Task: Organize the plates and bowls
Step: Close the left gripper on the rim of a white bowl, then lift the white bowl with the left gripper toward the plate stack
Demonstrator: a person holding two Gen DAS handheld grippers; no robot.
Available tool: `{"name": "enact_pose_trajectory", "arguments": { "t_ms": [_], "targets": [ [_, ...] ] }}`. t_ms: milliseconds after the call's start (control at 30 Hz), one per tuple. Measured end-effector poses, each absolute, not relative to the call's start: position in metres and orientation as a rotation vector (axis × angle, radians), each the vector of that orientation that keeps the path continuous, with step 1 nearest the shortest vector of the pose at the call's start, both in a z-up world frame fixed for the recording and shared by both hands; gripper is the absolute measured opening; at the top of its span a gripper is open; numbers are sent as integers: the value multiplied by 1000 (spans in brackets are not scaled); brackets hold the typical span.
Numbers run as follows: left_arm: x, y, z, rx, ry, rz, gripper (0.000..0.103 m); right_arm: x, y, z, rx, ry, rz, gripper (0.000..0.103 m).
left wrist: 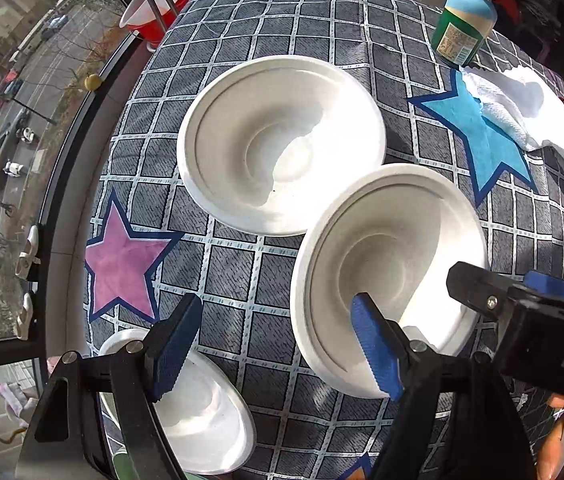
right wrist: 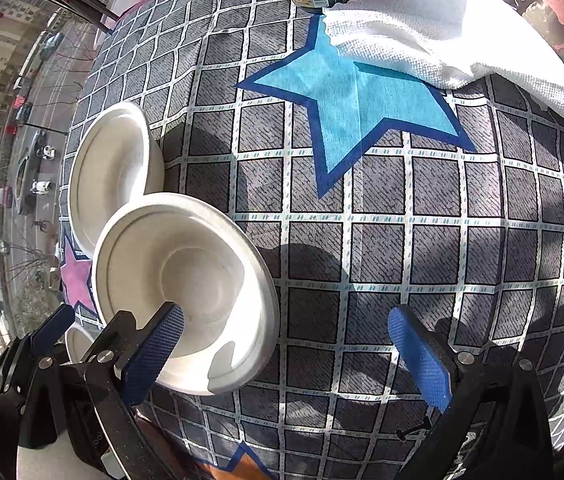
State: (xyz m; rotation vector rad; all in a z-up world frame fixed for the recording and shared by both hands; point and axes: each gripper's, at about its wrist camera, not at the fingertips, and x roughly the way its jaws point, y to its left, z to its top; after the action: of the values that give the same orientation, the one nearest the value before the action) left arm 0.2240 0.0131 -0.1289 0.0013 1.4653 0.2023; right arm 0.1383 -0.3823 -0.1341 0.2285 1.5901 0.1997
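Observation:
Three white paper bowls stand apart on the checked tablecloth (left wrist: 241, 264). The far bowl (left wrist: 282, 140) is at the middle; it also shows in the right wrist view (right wrist: 109, 168). The near bowl (left wrist: 390, 276) lies by my left gripper's right finger (left wrist: 374, 344); it also shows in the right wrist view (right wrist: 185, 288). A small bowl (left wrist: 201, 408) sits under the left finger. My left gripper (left wrist: 273, 352) is open and empty over the cloth. My right gripper (right wrist: 290, 356) is open and empty, its left finger (right wrist: 153, 352) over the near bowl's rim.
A green bottle (left wrist: 466, 20) stands at the back right, beside a white towel (left wrist: 522, 108). A red and white cup (left wrist: 153, 12) is at the back left. The table's left edge runs along a window. Blue and pink stars mark the cloth.

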Motion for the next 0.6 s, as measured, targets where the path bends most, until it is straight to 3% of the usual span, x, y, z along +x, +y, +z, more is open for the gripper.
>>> {"name": "enact_pose_trajectory", "arguments": {
  "t_ms": [133,200,267,300,333,400,433,600],
  "targets": [
    [231,12,-142,-6,1490,209,80,143,-373,-144,207,1599,206,103],
    [234,13,-149,-3,1509,218,69,143,-369,-148,179,1608,201,98],
    [235,13,-158,-11,1552,199,41,141,-367,-153,175,1633,192,67],
    [236,13,-162,-42,1567,178,38,140,-368,-157,191,1651,186,60],
    [237,13,-164,-67,1576,164,31,139,-369,-160,213,1665,187,42],
    [237,10,-164,-69,1576,149,26,139,-366,-158,230,1658,202,34],
    [237,7,-164,-46,1572,148,26,138,-364,-157,235,1664,217,23],
    [231,-12,-162,24,1566,113,26,120,-360,-153,218,1676,238,20]
  ]
}}
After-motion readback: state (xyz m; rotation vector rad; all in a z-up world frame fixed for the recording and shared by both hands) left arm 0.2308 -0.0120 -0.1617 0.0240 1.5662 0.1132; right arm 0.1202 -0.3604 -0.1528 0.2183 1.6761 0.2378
